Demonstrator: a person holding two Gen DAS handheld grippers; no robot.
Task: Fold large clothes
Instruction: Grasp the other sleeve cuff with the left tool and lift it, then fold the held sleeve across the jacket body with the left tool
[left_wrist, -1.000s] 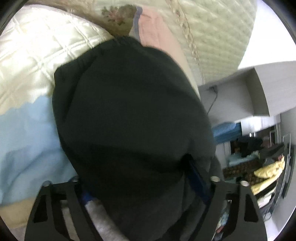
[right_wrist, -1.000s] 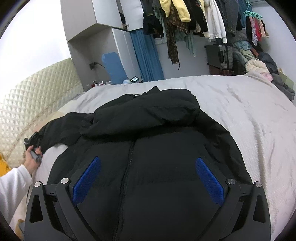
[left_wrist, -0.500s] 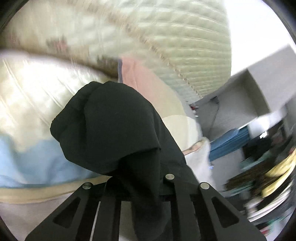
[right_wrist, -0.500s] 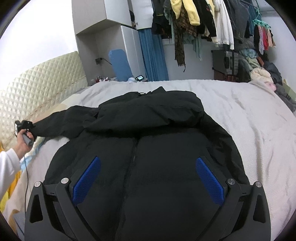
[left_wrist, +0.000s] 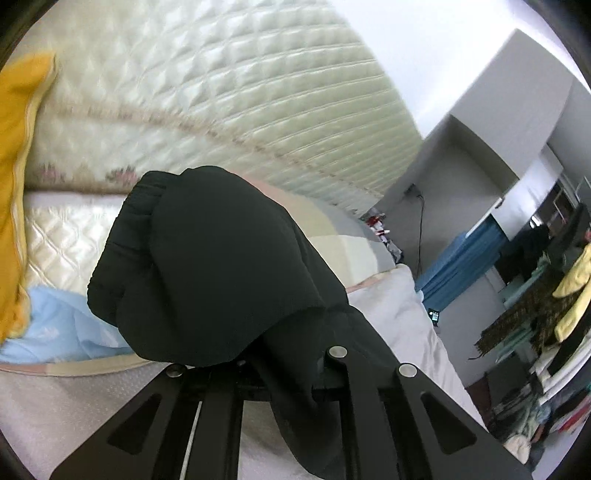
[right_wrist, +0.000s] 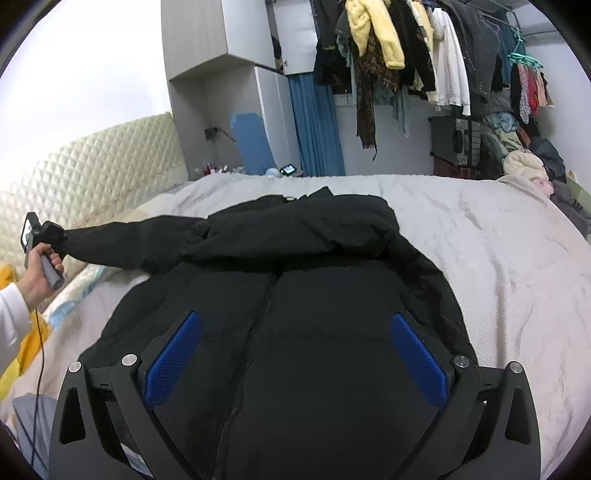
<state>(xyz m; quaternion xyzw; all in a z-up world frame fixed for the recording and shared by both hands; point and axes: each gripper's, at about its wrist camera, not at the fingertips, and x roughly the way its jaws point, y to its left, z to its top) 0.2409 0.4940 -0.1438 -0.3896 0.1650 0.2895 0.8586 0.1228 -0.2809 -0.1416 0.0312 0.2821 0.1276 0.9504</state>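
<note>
Jacket (right_wrist: 306, 314) sleeve (left_wrist: 221, 266) is clenched in the left gripper (left_wrist: 266, 373), stretched taut; right gripper (right_wrist: 295, 365) hovers released above. Best lay the sleeve straight across the chest.

A pale grey bedspread (right_wrist: 498, 266) covers the bed across the near and right side; a cream quilted headboard (right_wrist: 96, 170) stands at the left; beside it, at the near left, lie a yellow cloth (left_wrist: 14, 155) and a light blue cloth (left_wrist: 62, 328); at the far side hangs a blue curtain (right_wrist: 314, 125), with a grey cabinet (right_wrist: 207, 48) to its left; hanging clothes (right_wrist: 424, 51) crowd the far right, above a heap of clothing (right_wrist: 528, 162).
</note>
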